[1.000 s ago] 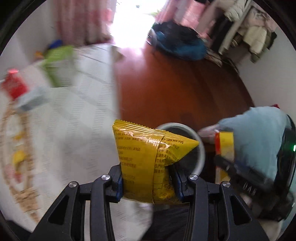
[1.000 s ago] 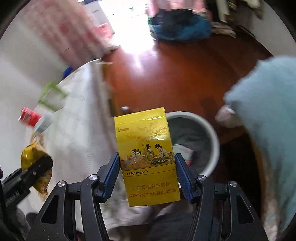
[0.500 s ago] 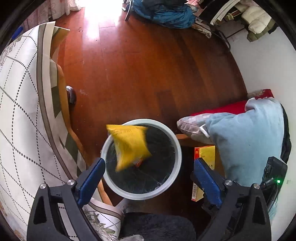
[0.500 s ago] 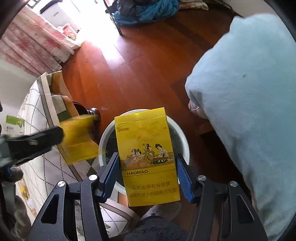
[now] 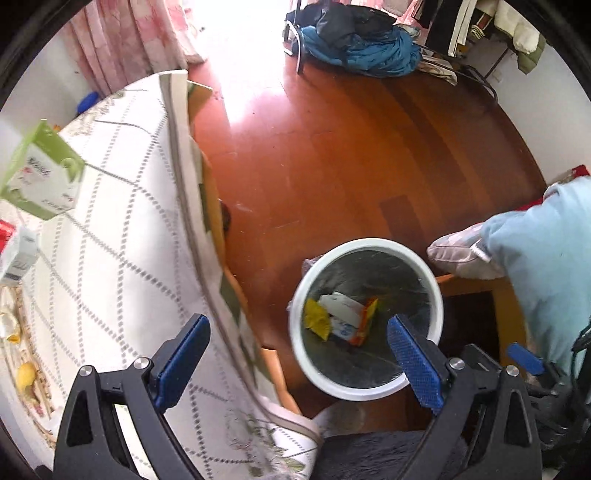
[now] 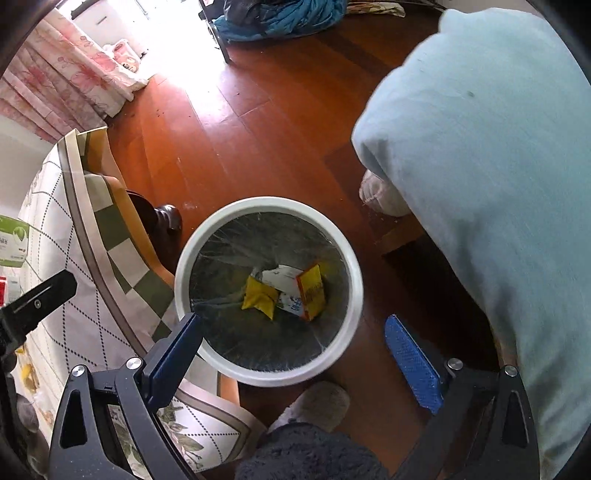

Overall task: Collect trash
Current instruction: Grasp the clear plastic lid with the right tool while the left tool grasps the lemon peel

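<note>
**Both claws empty above bin**

Left wrist view: left claw (image 5: pixel 297 345) spread, angled down over the round white lined bin (image 5: pixel 436 291); yellow snack packet (image 5: pixel 317 320) inside.

Right wrist view: right claw (image 6: pixel 293 341) spread, empty; yellow cigarette box (image 6: pixel 312 291) inside bin (image 6: pixel 354 280), partly shadowed.

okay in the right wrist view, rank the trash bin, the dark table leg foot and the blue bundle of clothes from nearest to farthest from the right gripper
1. Trash bin: nearest to the right gripper, straight ahead between the open fingers.
2. Table leg foot: farther, left of the bin, on the floor.
3. Blue clothes bundle: farthest, at the top edge across the room.
</note>
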Motion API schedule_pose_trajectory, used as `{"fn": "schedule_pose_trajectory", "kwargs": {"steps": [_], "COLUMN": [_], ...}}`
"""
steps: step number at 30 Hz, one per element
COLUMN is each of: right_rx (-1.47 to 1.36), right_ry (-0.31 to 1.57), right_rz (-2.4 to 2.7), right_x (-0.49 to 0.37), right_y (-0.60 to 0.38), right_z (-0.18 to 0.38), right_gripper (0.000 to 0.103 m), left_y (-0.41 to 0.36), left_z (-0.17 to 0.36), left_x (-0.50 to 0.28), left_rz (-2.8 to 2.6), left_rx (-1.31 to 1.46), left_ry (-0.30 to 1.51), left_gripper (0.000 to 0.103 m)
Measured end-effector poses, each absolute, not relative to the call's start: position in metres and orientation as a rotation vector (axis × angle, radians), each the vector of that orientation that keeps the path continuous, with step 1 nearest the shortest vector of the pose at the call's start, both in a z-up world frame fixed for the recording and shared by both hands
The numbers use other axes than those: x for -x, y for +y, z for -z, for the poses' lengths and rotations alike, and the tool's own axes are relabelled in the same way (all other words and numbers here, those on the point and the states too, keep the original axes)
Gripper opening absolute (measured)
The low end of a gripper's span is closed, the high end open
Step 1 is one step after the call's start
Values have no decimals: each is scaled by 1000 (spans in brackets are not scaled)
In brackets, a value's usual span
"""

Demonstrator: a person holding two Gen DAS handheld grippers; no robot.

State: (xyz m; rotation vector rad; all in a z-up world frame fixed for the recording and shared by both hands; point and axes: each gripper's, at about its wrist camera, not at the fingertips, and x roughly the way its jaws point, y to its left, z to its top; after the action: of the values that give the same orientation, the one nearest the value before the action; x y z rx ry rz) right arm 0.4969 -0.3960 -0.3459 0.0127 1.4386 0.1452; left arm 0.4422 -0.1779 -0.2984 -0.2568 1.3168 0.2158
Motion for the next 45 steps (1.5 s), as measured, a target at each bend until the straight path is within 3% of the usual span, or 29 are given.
{"fn": "schedule_pose_trajectory", "kwargs": {"steps": [6,20,27,34,42,45], "right_rx": [13,-4,-22,-17,79,131], "right_ry": [1409,1219,1149,1150,1266,1309], "right_rz": [-135,-216,-279,-431,-700,-760], "right_x": [-469,-380,-346,-324,-306,-293], "right_y": [-399,-397,-381,-317,-162,-105], "right_z": [324,205,155,142,199,233], "right_gripper": [100,100,100,100,100,91], "left_y": [-185,-179,-156,-74,43,72], "left_z": [272,165,138,158,231,265], "left_x": [-414,-319,-281,-231,-153,-126], "left_rz": [-228,-254,-296,-500,-840,-915], "left_rx": [229,188,230,309,339,348], "left_ry": [1250,1031,973,985,1114,1178], "left_gripper": [98,98,98,98,98,98]}}
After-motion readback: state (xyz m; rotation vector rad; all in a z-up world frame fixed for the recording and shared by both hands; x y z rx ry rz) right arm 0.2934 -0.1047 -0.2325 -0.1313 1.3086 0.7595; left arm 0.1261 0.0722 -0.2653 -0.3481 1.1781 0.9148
